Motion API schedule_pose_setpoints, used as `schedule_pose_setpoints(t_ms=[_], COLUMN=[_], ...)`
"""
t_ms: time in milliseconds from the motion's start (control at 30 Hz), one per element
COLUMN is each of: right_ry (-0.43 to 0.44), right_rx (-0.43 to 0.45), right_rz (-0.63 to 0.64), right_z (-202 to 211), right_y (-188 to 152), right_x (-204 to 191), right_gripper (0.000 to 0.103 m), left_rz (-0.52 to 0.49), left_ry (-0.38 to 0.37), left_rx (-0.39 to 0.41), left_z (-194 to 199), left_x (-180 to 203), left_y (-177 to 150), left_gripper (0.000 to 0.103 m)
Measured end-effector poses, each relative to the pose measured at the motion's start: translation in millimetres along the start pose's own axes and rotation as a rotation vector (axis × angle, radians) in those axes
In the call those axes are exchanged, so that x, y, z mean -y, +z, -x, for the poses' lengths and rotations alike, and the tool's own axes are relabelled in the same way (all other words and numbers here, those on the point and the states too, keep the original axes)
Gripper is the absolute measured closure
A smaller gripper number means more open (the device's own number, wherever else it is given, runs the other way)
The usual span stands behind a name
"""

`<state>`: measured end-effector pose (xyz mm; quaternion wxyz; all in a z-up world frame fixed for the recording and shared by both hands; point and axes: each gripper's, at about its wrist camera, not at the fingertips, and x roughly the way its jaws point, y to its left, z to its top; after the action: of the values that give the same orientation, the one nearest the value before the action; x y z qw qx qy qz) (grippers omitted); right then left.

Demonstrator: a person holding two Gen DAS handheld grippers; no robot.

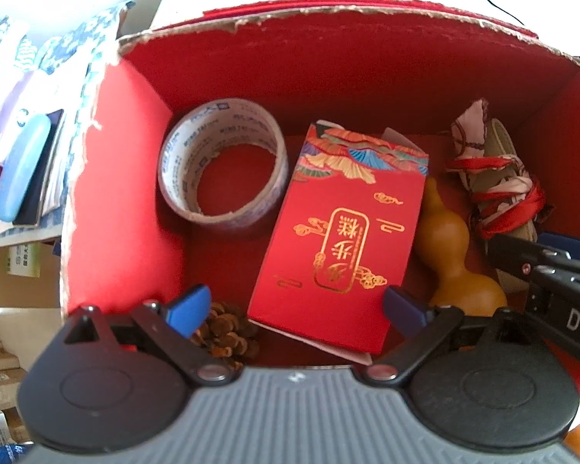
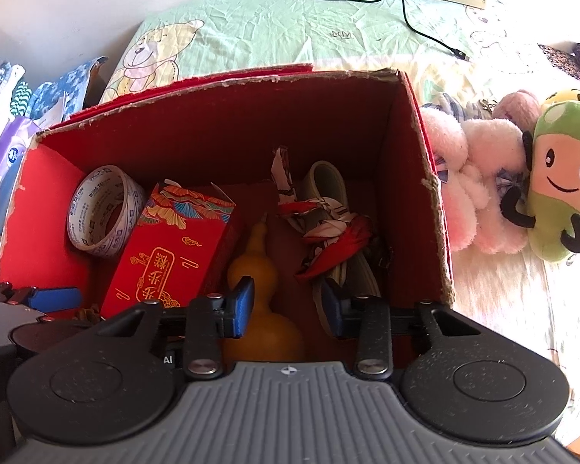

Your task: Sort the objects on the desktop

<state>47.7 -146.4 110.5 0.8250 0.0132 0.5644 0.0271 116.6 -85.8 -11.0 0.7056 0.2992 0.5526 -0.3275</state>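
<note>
Red cardboard box (image 1: 127,193), open-topped, holds everything; it sits on a bed with a green cartoon sheet (image 2: 290,27). Both grippers hover over its near edge.

Red gift packet (image 1: 340,228) with gold print lies flat mid-floor, long axis running near-to-far, patterned end away. Left gripper (image 1: 295,307) has jaws wide open, gripping nothing; the packet's near end lies between and just beyond the blue pads.

Slipper wrapped in a red-and-pink scarf (image 2: 328,224) lies along the right wall, long axis also near-to-far.

Yellow-brown gourd (image 2: 259,270) lies between packet and slipper, neck pointing to the far wall, fat end nearest. Right gripper (image 2: 288,307) has jaws about half open, empty; the gourd's body shows in the gap below them. Contact: cannot tell.

Tape roll (image 1: 222,170) sits in the far-left corner, tilted, beside the packet.

Pine cone (image 1: 228,336) sits near-left, just under the left gripper's left pad.
</note>
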Motion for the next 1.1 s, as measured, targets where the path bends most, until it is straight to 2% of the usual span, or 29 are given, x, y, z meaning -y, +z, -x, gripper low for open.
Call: schedule_pose_setpoints(t_ms=[367, 667, 767, 1100], right_ry=[0.002, 0.0, 0.002, 0.019], right_rx=[0.001, 0.002, 0.012, -0.013], right_rz=[-0.019, -0.021, -0.02, -0.025], right_z=[-1.9, -3.3, -0.5, -4.2], right_y=[3.9, 19.6, 22.3, 21.1], right_x=[1.0, -1.7, -1.9, -0.9], right_gripper=[0.062, 0.058, 0.057, 0.056], left_rz=[-0.025, -0.075, -0.084, -0.089], left_ry=[-0.032, 0.018, -0.022, -0.046], left_rx=[-0.016, -0.015, -0.049, -0.089], left_z=[-5.4, -3.3, -3.9, -5.5], left_x=[4.2, 15.6, 15.6, 16.4], left_y=[8.9, 26.9, 27.8, 20.4], left_gripper=[0.005, 0.005, 0.005, 0.005])
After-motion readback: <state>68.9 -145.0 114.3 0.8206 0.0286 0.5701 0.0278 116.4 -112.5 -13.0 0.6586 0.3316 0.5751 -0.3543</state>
